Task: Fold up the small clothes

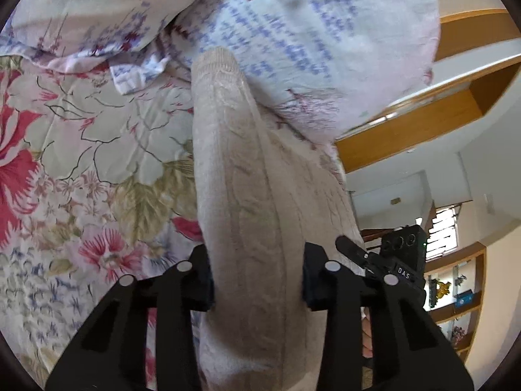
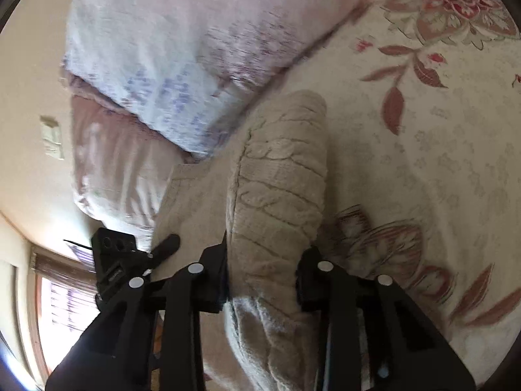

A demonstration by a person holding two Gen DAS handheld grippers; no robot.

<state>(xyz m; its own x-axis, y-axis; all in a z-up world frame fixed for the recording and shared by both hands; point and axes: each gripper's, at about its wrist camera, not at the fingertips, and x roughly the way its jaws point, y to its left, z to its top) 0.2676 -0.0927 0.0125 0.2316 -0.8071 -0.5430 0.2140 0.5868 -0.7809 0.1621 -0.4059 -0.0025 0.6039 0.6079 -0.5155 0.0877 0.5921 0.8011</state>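
Left wrist view
- Left gripper (image 1: 257, 280): its 2 black fingers (image 1: 198, 280) pinch a thick fold of the beige cable-knit sweater (image 1: 247, 189).
- Sweater: runs from between the fingers up the middle of the frame, lifted off the bed; its far end lies against the pillow (image 1: 312, 45).
- Pillow: pale, with blue and red print, behind and above the sweater; a second printed pillow (image 1: 81, 9) sits to its left.
- Bedspread (image 1: 65, 163): large pink and red flowers with green leaves, under and left of the sweater.
- Other gripper (image 1: 400, 254): black body lettered "DAS", just right of the sweater.
- Background: wooden shelving (image 1: 456, 296) with small items, blurred.

Right wrist view
- Right gripper (image 2: 263, 280): 2 fingers (image 2: 312, 280) clamp a bunched fold of the same sweater (image 2: 280, 176).
- Sweater: rises from the fingers to mid-frame over the bed; a flatter beige panel hangs to the left.
- Pillow (image 2: 182, 65): upper left, motion-blurred.
- Bedspread (image 2: 439, 137): cream with reddish leaves and flowers, right of the sweater.
- Left gripper (image 2: 120, 260): black body beside the flat panel; its grip cannot be told here.
- Window blind (image 2: 65, 293): lower left, bright.
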